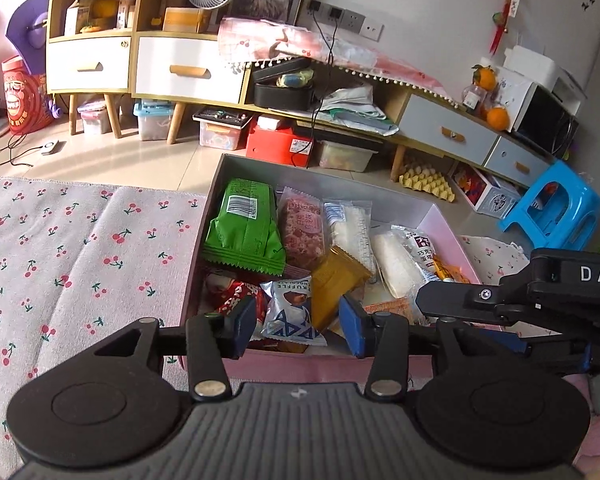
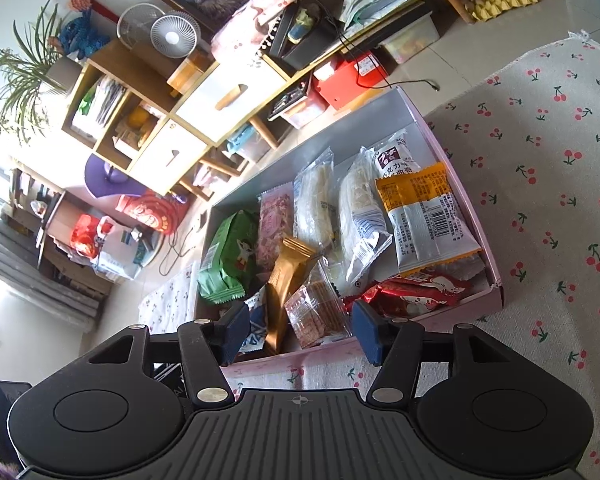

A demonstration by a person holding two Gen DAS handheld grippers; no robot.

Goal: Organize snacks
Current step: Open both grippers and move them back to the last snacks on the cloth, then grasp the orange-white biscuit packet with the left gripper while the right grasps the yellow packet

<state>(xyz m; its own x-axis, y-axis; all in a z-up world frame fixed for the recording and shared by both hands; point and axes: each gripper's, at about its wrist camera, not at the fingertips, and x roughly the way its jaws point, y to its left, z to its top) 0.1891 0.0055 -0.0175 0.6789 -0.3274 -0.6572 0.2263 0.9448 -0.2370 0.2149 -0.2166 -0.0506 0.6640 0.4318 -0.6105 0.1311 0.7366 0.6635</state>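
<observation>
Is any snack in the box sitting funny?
Yes. The gold packet stands tilted on end, leaning across the other snacks in the pink box, while the green packet and the others lie mostly flat.

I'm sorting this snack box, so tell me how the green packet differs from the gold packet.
The green packet is wide and puffy; the gold packet is slim and narrow. The green packet lies flat by the box's far-left wall, while the gold packet is propped up on other snacks near the middle. The green one shows a barcode; the gold shows none. Both are sealed with crimped ends.
</observation>
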